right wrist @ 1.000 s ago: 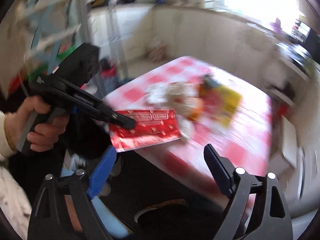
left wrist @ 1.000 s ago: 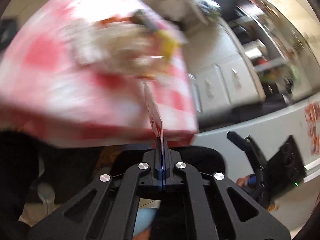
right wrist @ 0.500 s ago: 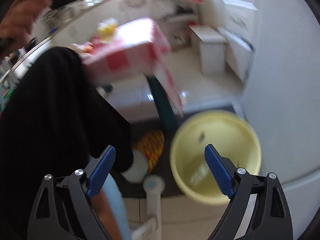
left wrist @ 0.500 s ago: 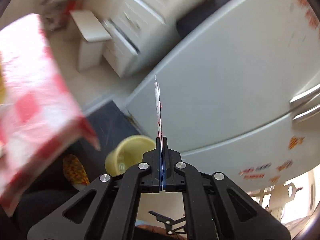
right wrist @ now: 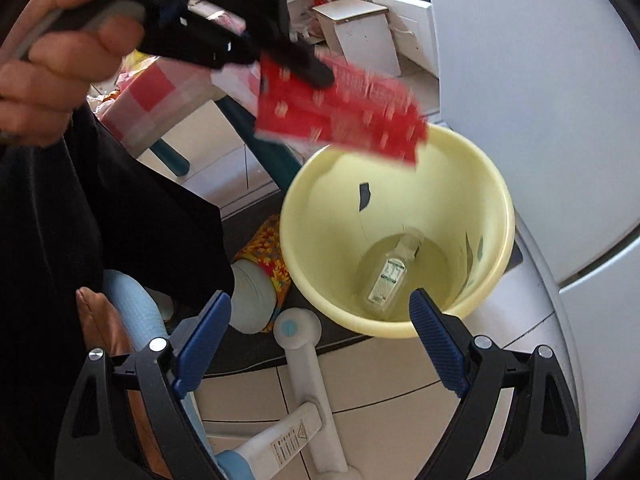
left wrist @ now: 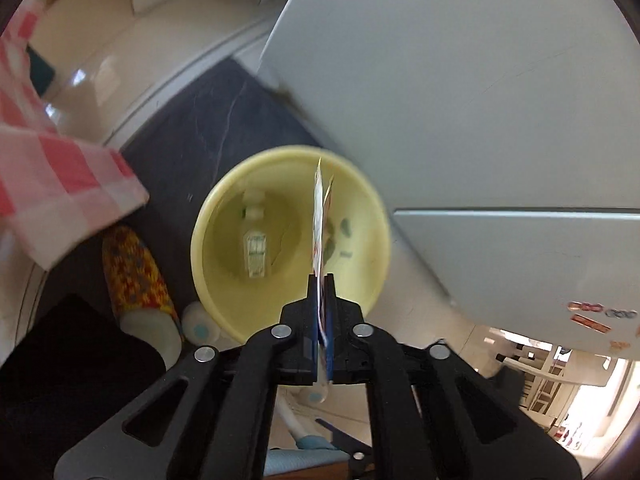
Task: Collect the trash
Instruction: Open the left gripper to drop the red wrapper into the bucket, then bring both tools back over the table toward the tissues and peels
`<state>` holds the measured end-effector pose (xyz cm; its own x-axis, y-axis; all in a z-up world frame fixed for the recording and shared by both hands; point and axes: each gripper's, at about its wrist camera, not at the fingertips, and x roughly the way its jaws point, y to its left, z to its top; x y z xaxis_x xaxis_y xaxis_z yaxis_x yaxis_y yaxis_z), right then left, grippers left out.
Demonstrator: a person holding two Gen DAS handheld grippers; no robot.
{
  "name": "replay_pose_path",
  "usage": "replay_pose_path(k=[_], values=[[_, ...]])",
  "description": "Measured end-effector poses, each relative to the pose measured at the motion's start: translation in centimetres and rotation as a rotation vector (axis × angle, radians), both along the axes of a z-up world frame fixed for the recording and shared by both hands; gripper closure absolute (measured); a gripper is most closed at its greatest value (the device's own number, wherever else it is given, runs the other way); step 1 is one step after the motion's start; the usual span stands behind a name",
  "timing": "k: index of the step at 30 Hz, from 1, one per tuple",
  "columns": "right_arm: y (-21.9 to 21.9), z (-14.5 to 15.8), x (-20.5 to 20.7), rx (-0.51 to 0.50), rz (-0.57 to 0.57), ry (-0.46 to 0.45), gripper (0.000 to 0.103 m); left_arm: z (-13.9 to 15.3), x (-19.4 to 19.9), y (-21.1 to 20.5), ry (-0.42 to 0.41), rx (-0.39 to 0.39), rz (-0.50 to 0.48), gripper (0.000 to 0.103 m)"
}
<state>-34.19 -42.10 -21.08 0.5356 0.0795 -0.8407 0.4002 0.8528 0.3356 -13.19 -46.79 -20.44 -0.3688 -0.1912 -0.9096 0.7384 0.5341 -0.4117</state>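
No text could be read with certainty. White print on the red wrapper (right wrist: pixel 340 116) was blurred. The label on the small bottle (right wrist: pixel 387 276) in the yellow bin (right wrist: pixel 496 200) was illegible. A triangular warning sign and fine lines of print were seen on the white handle (right wrist: pixel 288 440), unreadable.

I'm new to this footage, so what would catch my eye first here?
The red wrapper, pinched in the left gripper, hangs over the rim of the yellow bin. A small clear bottle lies on the bin's bottom. The right gripper is open with nothing between its fingers.
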Motion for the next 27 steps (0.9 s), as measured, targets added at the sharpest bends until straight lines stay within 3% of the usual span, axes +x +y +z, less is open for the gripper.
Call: replay_pose_path(k=[1, 3, 10, 14, 23, 27], values=[[0.0, -0.1, -0.1, 0.006, -0.004, 0.002, 0.016, -0.3, 0.0, 0.0, -0.004, 0.022, 0.003, 0.086], [-0.1, -0.2, -0.1, 0.014, -0.008, 0.007, 0.016, -0.2, 0.4, -0.1, -0.027, 0.026, 0.022, 0.062], [0.2, 1.0, 0.5, 0.008, -0.011, -0.03, 0.016, 3.1, 2.2, 0.7, -0.118, -0.079, 0.094, 0.054], [0.7, 2.2, 1.1, -0.022, 0.008, -0.045, 0.016, 7.2, 3.2, 2.9, -0.21, -0.21, 0.162, 0.044], [2.8, 5.6, 3.7, -0.1, 0.073, -0.1, 0.016, 18.0, 8.2, 15.7, -0.364, -0.463, 0.411, 0.033], [4.3, 8.9, 6.4, -0.165, 0.133, -0.166, 0.016, 20.1, 10.6, 23.2, -0.465, -0.494, 0.54, 0.027]])
